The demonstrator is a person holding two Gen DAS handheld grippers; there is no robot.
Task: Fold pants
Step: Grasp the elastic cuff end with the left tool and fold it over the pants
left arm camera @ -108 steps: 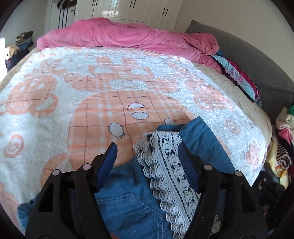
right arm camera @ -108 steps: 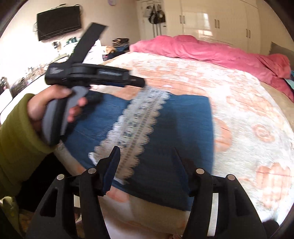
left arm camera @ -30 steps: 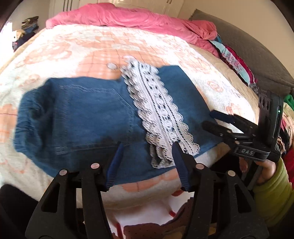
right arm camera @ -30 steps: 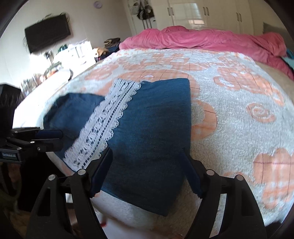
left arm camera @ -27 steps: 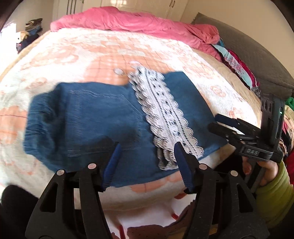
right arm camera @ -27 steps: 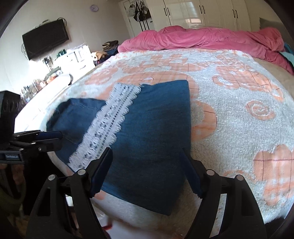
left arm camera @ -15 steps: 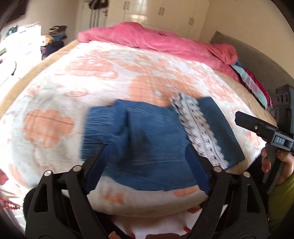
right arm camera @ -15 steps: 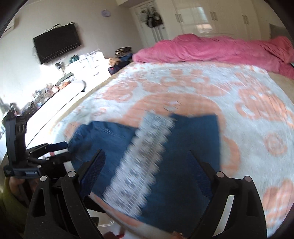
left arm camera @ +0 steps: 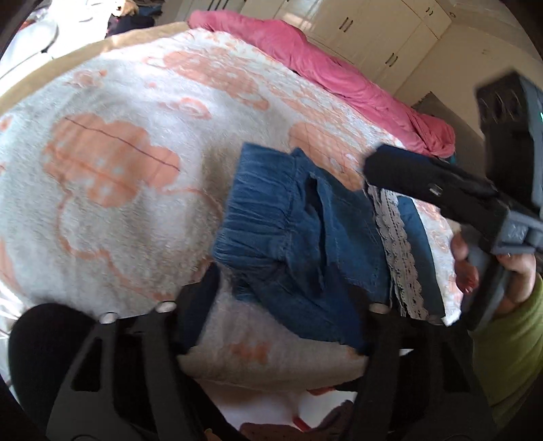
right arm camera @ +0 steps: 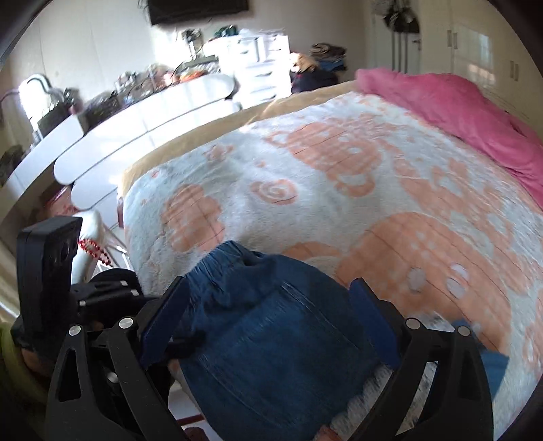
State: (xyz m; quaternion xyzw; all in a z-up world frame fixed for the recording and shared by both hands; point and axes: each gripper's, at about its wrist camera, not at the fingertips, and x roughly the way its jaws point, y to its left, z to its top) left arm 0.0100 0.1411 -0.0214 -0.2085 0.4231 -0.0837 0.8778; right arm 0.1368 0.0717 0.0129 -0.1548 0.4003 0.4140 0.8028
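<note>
Both views swung leftward | pants (left arm camera: 298,237) between each claw's spread fingers | left claw (left arm camera: 281,305), right claw (right arm camera: 268,325) gaping

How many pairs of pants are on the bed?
1. The blue pants lie folded at the near edge of the bed, with a lace strip on their right side. More could be hidden outside the views.

White and peach fleece blanket (left arm camera: 112,112), pink duvet (right arm camera: 475,105) behind, white drawers (right arm camera: 258,64), wall television (right arm camera: 197,8)
</note>
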